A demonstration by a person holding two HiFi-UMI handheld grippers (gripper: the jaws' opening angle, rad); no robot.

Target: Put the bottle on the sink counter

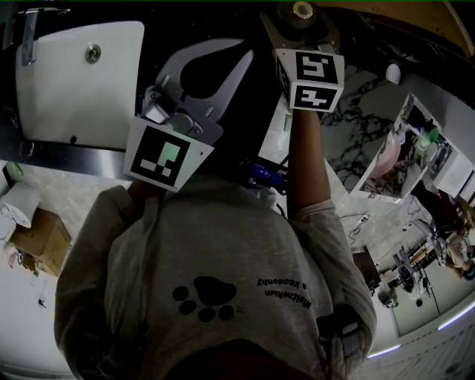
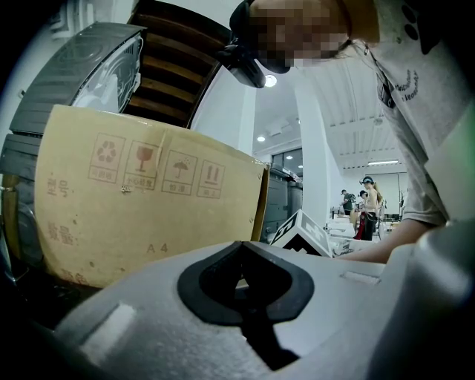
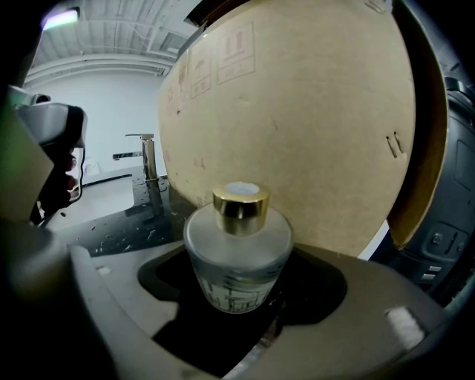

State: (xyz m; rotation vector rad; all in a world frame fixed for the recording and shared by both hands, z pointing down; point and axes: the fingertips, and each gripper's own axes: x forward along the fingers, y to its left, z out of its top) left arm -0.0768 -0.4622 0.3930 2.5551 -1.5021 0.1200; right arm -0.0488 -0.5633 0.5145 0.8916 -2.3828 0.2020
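Basin (image 1: 82, 74) far left, faucet (image 1: 30, 33) at its left end, counter (image 1: 159, 33) running right from it. Left gripper (image 1: 239, 59) is over the counter right of the basin, right gripper (image 1: 301, 16) just right of it and further forward. Bottle (image 3: 237, 249) between the right gripper's jaws above the counter, cardboard box (image 3: 297, 126) upright close behind it, faucet left of the box and further back; person's torso (image 1: 215, 297) behind both grippers, smaller carton (image 1: 37, 237) lower down at the person's left.

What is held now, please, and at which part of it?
The right gripper holds the bottle around its lower body; the left gripper holds nothing.
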